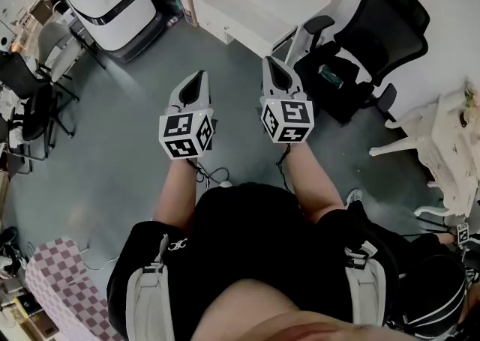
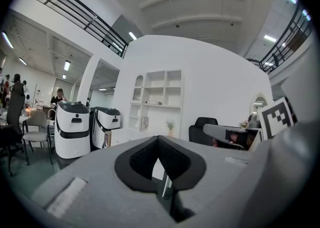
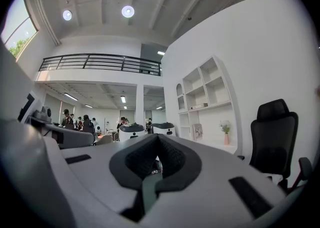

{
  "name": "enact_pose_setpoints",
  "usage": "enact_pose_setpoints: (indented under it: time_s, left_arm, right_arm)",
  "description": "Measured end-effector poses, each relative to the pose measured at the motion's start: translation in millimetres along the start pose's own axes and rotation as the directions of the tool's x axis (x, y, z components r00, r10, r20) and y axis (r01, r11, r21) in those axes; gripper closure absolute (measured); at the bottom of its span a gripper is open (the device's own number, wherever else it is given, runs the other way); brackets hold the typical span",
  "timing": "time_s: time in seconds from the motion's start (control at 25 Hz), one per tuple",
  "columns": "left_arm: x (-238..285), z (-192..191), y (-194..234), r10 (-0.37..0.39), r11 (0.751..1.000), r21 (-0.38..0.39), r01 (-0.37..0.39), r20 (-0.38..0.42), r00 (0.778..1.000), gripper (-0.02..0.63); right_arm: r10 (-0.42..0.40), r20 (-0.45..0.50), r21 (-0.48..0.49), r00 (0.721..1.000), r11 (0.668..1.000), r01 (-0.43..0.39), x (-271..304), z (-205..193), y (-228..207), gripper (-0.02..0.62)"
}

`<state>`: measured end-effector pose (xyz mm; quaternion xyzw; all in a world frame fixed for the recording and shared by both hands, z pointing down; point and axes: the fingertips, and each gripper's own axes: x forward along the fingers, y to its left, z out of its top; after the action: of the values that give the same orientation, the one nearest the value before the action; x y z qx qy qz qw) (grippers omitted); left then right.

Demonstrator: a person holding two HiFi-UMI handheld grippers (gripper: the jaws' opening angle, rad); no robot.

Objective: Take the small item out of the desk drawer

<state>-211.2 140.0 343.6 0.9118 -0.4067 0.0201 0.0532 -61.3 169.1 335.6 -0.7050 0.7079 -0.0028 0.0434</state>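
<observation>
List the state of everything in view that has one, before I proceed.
Left grey two-jaw gripper: shut, empty, held level.
Right grey two-jaw gripper: shut, empty, held level.
Black office chair: upright, small teal object lying on its seat.
White desk: drawer not visible.

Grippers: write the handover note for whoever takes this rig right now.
Left gripper: jaws shut, empty, held level over the floor.
Right gripper: jaws shut, empty, level beside it.
Things: white desk ahead, left of the black chair; its drawer and the small item are not visible.
Done: nothing yet.
Left: reach the desk, probably open the drawer, take the item out.
</observation>
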Motion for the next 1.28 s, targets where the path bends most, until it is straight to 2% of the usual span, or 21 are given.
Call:
enact_pose_setpoints:
  time_s: [0.72, 1.04, 1.28]
  left_arm:
    - [16.0, -22.5, 35.9, -0.122, 0.993, -0.008, 0.122, -0.047, 0.991, 0.591]
    - [55.6, -36.2, 47.2, -0.112, 0.994, -0.013, 0.111, -0.053, 0.992, 0.591]
    - [122.1, -34.8, 62.4, -0.074, 0.997, -0.003, 0.074, -0.053, 0.996, 0.591]
  right_arm:
    - [-0.118, -0.033, -0.002, 0.992, 0.993, 0.118, 11.8, -25.9, 23.6, 0.600]
    - [-0.127, -0.019, -0.006, 0.992, 0.992, 0.127, 48.3, -35.4, -5.3, 0.598]
    - [-0.109, -0.010, -0.012, 0.994, 0.994, 0.109, 108.0, -41.1, -44.8, 0.599]
